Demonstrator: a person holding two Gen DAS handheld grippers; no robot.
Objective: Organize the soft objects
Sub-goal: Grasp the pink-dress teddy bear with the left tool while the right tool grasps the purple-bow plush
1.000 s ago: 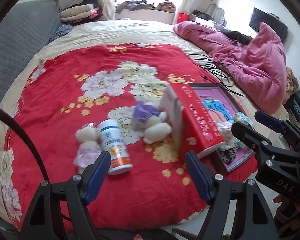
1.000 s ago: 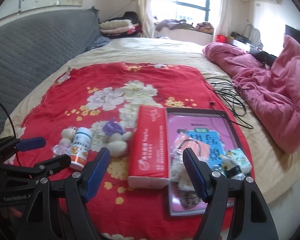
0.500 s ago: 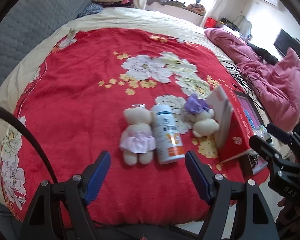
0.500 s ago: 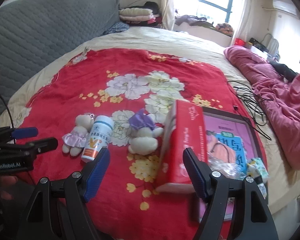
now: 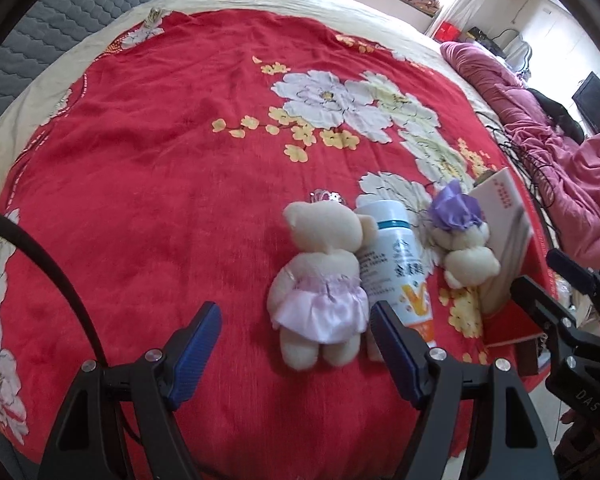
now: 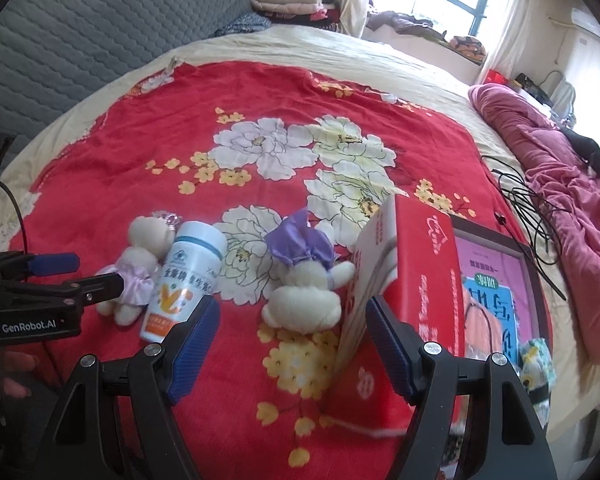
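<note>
Left hand-held gripper (image 5: 296,336) spread wide, empty, hanging just short of the bear in the pink skirt (image 5: 320,276), which lies face down on the red floral blanket (image 5: 160,160) covering the bed. White bottle (image 5: 396,264) lying alongside, touching that bear. Bear with the purple bow (image 6: 304,284) just beyond the bottle, close against the red box (image 6: 424,280) standing on edge. Right hand-held gripper (image 6: 292,340) also spread, nothing between its blue pads, poised near the purple-bow bear. Framed picture (image 6: 496,276) flat beside the box.
</note>
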